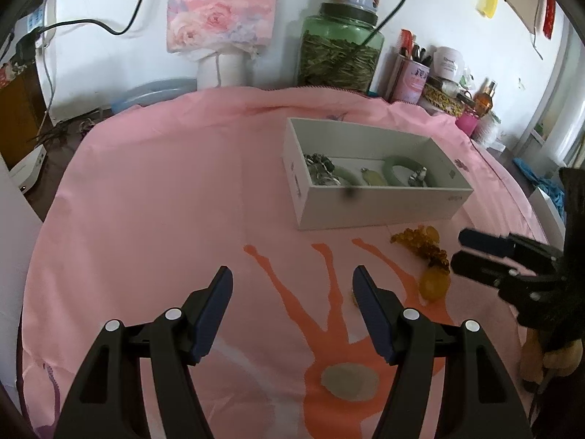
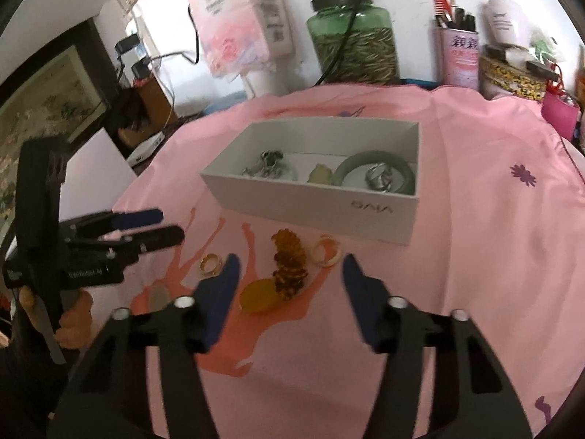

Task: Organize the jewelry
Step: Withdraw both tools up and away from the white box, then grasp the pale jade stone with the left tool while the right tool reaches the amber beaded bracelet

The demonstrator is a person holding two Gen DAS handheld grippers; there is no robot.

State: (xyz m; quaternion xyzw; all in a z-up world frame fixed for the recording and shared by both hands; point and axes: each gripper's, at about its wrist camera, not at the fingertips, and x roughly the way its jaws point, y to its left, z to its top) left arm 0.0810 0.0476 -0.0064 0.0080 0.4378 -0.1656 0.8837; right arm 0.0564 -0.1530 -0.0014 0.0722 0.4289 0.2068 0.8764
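An open white box (image 2: 310, 201) on the pink cloth holds a green bangle (image 2: 376, 168), silver rings and a pale pendant. In front of it lie an amber bead bracelet (image 2: 289, 263) with an amber pendant (image 2: 257, 294), a gold ring (image 2: 211, 264) and a pale ring (image 2: 327, 252). My right gripper (image 2: 290, 267) is open, low over the cloth; the amber bracelet lies between its fingers, untouched. My left gripper (image 1: 292, 281) is open over bare cloth, left of the amber bracelet (image 1: 420, 245). In the left wrist view the gold ring is mostly hidden behind its right finger.
Behind the cloth stand a green glass jar (image 1: 340, 55), a pink tin of combs (image 1: 411, 77), cosmetics bottles and a floral tissue pack (image 1: 219, 7). Cables hang on the wall at the left. The pink cloth (image 1: 164, 183) drops off at left and right.
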